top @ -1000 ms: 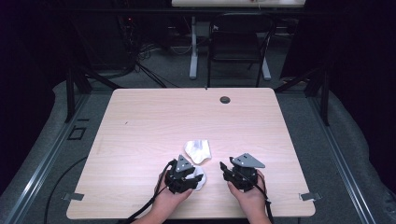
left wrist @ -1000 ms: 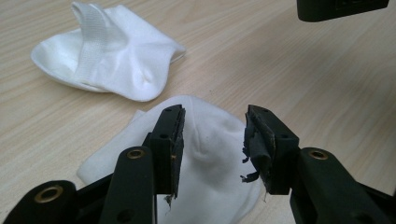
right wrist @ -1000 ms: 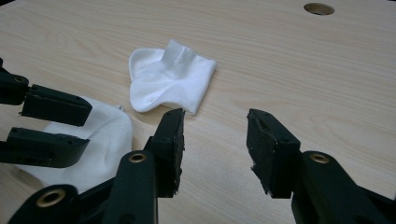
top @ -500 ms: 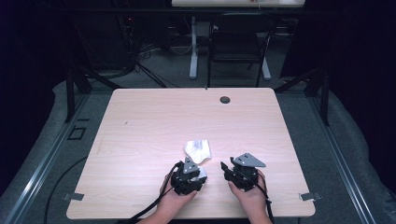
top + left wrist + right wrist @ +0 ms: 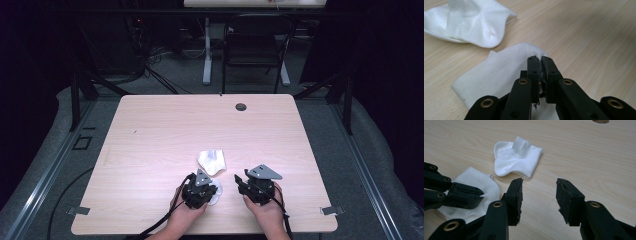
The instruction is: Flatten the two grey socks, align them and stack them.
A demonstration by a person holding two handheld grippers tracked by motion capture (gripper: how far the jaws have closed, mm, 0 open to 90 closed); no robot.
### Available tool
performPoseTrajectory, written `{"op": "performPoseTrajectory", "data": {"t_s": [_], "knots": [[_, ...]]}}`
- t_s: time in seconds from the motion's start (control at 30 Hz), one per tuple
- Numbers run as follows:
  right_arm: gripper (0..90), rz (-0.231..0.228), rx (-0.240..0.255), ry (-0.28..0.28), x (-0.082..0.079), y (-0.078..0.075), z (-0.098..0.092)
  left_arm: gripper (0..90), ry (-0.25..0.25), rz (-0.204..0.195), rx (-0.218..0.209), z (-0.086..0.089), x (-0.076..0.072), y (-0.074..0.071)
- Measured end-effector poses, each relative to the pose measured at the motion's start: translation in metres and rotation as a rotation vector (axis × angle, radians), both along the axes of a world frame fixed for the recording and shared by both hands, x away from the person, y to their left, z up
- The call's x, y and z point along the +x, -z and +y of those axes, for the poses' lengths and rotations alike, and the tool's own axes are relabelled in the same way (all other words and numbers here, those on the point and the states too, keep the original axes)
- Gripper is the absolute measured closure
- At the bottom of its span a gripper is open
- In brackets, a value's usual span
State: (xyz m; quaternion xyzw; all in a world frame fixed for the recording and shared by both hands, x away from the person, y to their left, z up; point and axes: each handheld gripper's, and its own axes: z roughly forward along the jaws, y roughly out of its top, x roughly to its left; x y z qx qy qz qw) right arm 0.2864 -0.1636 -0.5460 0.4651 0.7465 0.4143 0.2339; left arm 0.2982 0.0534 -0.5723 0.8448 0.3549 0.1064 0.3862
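Since the earlier high-view frame the left gripper (image 5: 200, 189) has shifted little, but its jaws have just been closing and now pinch the near sock (image 5: 499, 75) at its rounded edge. The clamped fabric shows in the left gripper view, with the pads (image 5: 534, 70) nearly together.

The right gripper (image 5: 539, 200) hangs released, jaws apart over bare table (image 5: 150, 130), nothing between them.

The folded sock (image 5: 211, 161) lies just above the left gripper in the high view, apart from the near one. In the right gripper view it sits up-left of the open jaws, long axis slanting toward upper right. The left hand is nearer it, yet occupied.

The high view hides the pinch beneath the gripper body.
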Motion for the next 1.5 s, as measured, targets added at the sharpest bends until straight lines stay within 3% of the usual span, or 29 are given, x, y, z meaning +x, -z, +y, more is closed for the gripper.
{"op": "performPoseTrajectory", "data": {"t_s": [0.17,0.2,0.3,0.37,0.5,0.57,0.77,1.0,1.3,1.47,1.5], "knots": [[63.3,0.018,-0.008,-0.030,-0.002,-0.001,0.005,86.6,-0.002,-0.015,-0.045,0.005,-0.002,-0.007],[70.0,0.041,-0.009,-0.054,-0.002,-0.001,0.007,86.6,-0.004,-0.019,-0.056,0.007,-0.002,-0.009],[75.1,0.067,0.004,-0.077,-0.002,-0.001,0.009,86.7,-0.011,-0.016,-0.087,0.012,-0.001,-0.014],[79.6,0.103,0.010,-0.116,-0.003,0.003,0.016,86.8,-0.027,-0.015,-0.118,0.016,-0.001,-0.018],[83.7,0.134,0.013,-0.166,-0.003,0.007,0.024,86.8,-0.032,-0.019,-0.139,0.021,0.000,-0.022],[86.8,0.146,-0.011,-0.208,-0.004,0.012,0.034,86.8,-0.037,-0.021,-0.150,0.022,-0.001,-0.024],[87.7,0.173,-0.053,-0.249,0.001,0.022,0.052,86.8,-0.029,-0.025,-0.151,0.022,-0.002,-0.024],[87.5,0.186,-0.088,-0.259,0.004,0.033,0.063,86.8,-0.024,-0.026,-0.145,0.023,-0.002,-0.024],[87.6,0.191,-0.094,-0.247,0.003,0.033,0.060,86.8,-0.023,-0.035,-0.130,0.027,-0.003,-0.027],[87.4,0.195,-0.100,-0.228,0.003,0.032,0.056,86.8,-0.026,-0.049,-0.121,0.041,-0.004,-0.034],[87.5,0.201,-0.101,-0.222,0.004,0.031,0.053,86.7,-0.024,-0.053,-0.104,0.047,-0.004,-0.035]]}}
